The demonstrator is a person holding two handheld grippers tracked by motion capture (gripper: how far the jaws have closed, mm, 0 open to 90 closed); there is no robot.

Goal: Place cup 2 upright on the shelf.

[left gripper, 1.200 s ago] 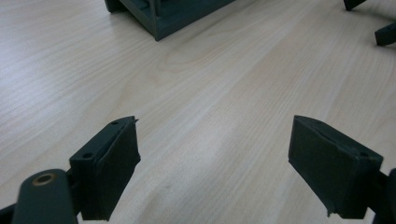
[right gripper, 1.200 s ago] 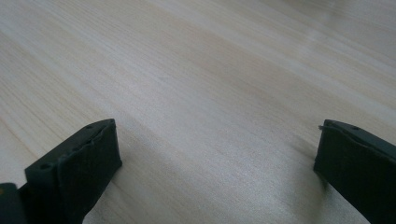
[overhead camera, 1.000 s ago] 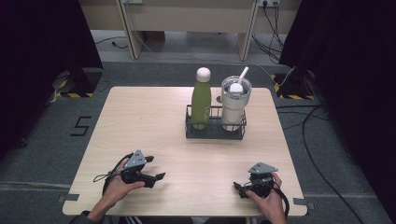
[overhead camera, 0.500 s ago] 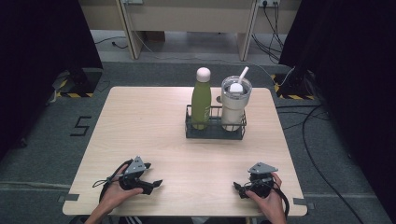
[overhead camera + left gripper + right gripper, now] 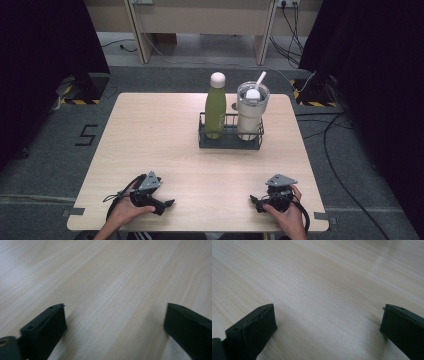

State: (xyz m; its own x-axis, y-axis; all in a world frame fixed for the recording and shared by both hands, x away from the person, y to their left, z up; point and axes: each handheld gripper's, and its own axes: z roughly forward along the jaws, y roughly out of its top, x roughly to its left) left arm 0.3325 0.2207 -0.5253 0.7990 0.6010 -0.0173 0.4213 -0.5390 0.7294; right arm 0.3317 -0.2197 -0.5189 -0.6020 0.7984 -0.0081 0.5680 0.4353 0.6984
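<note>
The left tool (image 5: 159, 202) is lying low on the tabletop (image 5: 150, 140), near its front edge on the left side, with a hand (image 5: 122, 212) wrapped around its body. In the left gripper view its two black jaws are standing wide apart, with nothing between them but bare pale wood grain.

The right tool (image 5: 257, 201) is sitting near the front edge on the right side, a hand (image 5: 287, 212) gripping it from behind. In the right gripper view its jaws are likewise spreading wide, holding nothing, with plain wood showing in the gap.

The two tools are resting well apart from each other, and a grey three-cornered plate is showing on top of each.

Farther back, right of the middle, a black wire rack (image 5: 230, 140) is standing on the tabletop. Inside it, a green bottle (image 5: 215, 110) with a pale round cap is standing upright in the left part, and a clear tumbler (image 5: 251, 112) with a lid and a white straw is standing upright in the right part, just beside the bottle. The rack is sitting well apart from both tools.
</note>
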